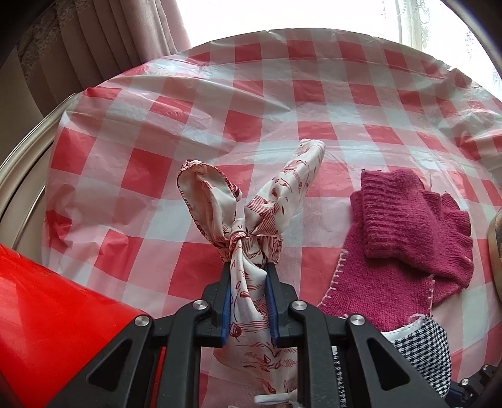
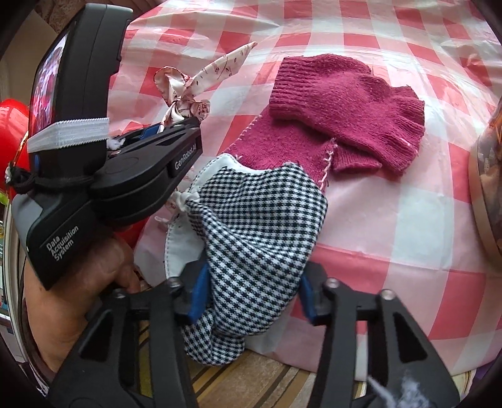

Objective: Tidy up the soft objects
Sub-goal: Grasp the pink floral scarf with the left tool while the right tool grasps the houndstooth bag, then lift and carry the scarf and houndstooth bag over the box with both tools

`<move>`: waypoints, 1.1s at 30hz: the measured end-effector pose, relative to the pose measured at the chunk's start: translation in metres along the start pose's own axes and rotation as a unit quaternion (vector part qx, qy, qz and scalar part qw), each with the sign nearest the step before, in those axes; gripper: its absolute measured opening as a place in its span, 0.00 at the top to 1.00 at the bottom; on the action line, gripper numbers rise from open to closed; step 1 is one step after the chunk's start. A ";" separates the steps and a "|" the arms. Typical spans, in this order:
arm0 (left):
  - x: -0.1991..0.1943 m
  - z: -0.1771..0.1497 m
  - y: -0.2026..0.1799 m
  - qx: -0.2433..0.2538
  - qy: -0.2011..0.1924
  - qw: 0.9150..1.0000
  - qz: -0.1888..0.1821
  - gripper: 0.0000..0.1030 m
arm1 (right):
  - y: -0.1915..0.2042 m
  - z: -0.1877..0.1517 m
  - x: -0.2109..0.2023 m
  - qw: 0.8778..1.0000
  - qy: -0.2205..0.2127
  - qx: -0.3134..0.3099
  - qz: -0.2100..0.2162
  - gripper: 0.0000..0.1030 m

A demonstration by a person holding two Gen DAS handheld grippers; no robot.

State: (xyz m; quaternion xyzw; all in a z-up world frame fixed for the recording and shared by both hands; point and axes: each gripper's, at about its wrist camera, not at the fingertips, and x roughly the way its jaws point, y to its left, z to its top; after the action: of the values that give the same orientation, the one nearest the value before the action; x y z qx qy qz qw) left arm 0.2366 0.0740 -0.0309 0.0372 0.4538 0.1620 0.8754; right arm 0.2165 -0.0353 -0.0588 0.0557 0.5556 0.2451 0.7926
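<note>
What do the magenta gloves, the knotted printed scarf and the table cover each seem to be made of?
Magenta gloves: knitted yarn, probably wool or acrylic; ribbed cuff, fuzzy matte surface.
Printed scarf: thin woven cloth, perhaps satin or polyester; faint sheen, fine creases at the knot.
Table cover: thin plastic sheet; glossy, crinkled, slightly see-through.

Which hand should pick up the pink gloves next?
Probably neither yet. The left tool grips the flowery cloth; the right tool straddles the checked cloth. The right is nearer the pink gloves.

Red-and-white checked plastic tablecloth (image 1: 251, 103) wrinkled over table. Beige curtain (image 1: 94, 40) behind at left, bright window (image 1: 282, 12) beyond. Shiny red object (image 1: 47, 329) at near left. Striped floor (image 2: 251, 383) below table edge.
</note>
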 end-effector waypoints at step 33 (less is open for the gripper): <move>-0.057 -0.009 0.001 -0.008 -0.047 0.999 -0.015 0.81 | -0.009 -0.022 -0.062 0.998 -0.071 0.000 0.000 0.83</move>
State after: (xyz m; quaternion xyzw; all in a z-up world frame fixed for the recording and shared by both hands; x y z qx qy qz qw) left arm 0.1987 0.0561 0.0086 0.0305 0.4110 0.1505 0.8986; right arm 0.1835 -0.0749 -0.0177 0.0726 0.4982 0.2403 0.8299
